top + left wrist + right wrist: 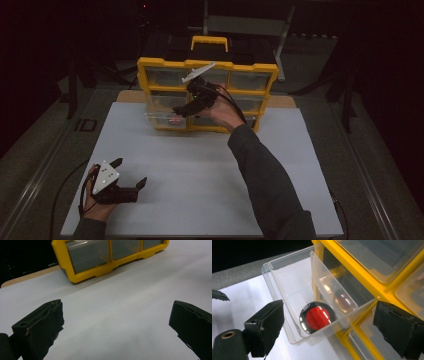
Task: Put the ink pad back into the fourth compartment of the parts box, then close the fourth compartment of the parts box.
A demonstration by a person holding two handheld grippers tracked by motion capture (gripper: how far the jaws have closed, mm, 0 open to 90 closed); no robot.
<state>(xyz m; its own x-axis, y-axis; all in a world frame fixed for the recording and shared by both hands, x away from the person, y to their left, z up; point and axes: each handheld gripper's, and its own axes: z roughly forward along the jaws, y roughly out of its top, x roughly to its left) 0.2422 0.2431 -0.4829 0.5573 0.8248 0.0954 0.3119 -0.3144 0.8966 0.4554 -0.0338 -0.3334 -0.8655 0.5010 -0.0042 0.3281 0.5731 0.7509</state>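
While the high view took in the whole white surface (200, 170), it placed the left hand-held gripper (131, 176) near the front left corner, jaws spread and empty, and the right hand-held gripper (182, 110) at the yellow drawer cabinet (145, 67). From the left gripper view came bare surface between spread jaws. Closer in, the right gripper view revealed a red round button (317, 317) lying in the pulled-out clear drawer (287, 272), jaws apart either side, untouching.
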